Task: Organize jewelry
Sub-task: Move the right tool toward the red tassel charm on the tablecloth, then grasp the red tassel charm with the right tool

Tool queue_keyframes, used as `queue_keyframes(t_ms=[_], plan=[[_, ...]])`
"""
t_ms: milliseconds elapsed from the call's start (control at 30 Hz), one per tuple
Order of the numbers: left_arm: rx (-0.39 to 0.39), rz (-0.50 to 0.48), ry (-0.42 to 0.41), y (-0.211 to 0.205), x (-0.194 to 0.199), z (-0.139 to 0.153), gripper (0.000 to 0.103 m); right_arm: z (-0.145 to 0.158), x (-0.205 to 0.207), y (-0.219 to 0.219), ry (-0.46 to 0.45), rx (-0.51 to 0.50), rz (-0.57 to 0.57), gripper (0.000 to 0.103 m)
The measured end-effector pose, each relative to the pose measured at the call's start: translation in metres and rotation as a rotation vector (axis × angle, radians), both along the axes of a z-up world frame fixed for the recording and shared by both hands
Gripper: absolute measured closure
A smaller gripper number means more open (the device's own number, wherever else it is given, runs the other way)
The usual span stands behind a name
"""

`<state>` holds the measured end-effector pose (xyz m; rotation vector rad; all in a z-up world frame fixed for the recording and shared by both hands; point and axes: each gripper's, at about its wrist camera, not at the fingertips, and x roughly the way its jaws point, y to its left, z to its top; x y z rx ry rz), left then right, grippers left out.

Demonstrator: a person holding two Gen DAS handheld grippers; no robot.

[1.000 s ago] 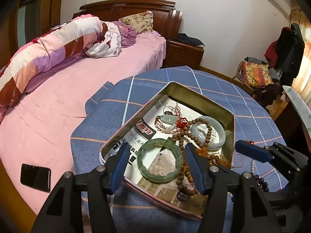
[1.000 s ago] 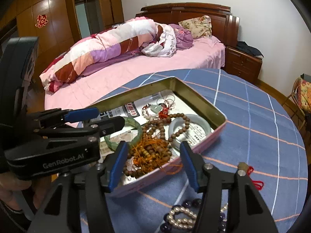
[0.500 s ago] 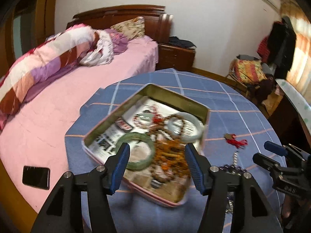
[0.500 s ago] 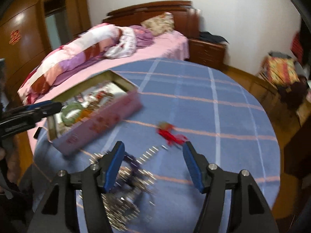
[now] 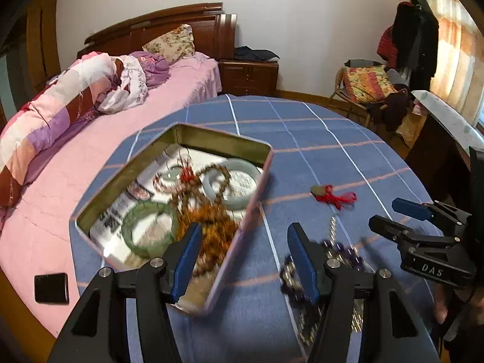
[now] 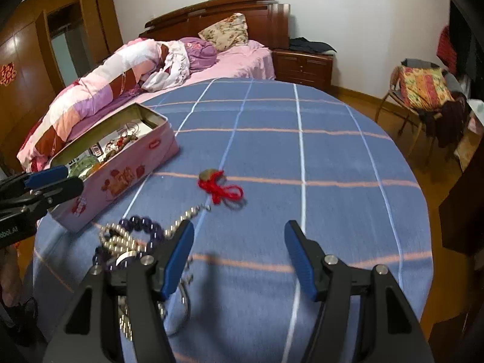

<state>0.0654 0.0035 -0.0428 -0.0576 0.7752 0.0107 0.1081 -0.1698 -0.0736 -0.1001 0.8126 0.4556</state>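
both grippers hover with jaws open and empty: left gripper (image 5: 243, 260) over the tin (image 5: 224, 143), right gripper (image 6: 239, 257) beside it. next pick (my guess): the red-corded pendant (image 6: 219, 186) right of the tin, then the bead tangle (image 6: 133, 237) in front.

Blue checked tablecloth (image 6: 332, 157) spread below and ahead of tool; pink bed (image 5: 99, 139) ahead-left, rolled striped quilt (image 5: 60, 106) along it, floral pillow (image 6: 225, 31) against dark wooden headboard (image 6: 211, 15); black phone (image 5: 50, 288) on bed edge, near left; wooden nightstand (image 6: 302, 63) straight ahead by wall; chair (image 6: 420, 90) with patterned cushion far right; hanging clothes (image 5: 417, 33) beyond it
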Motion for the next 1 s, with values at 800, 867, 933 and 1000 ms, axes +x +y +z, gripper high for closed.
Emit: queue_keyframes(t_ms=[800, 867, 933, 1000], plan=[[-0.037, -0.022, 0.007, -0.001, 0.012, 0.004, 0.044, 0.0, 0.016, -0.003, 0.023, -0.036, 0.003, 0.094], [-0.033, -0.055, 0.014, -0.01, 0.003, 0.003, 0.044, 0.005, 0.002, -0.012, 0.011, -0.024, -0.009, 0.094], [-0.035, -0.094, 0.029, -0.021, -0.007, -0.001, 0.044, 0.008, -0.014, -0.022, 0.001, -0.013, -0.016, 0.094], [-0.027, -0.132, 0.042, -0.031, -0.013, -0.003, 0.044, 0.009, -0.022, -0.022, -0.004, -0.015, -0.014, 0.094]])
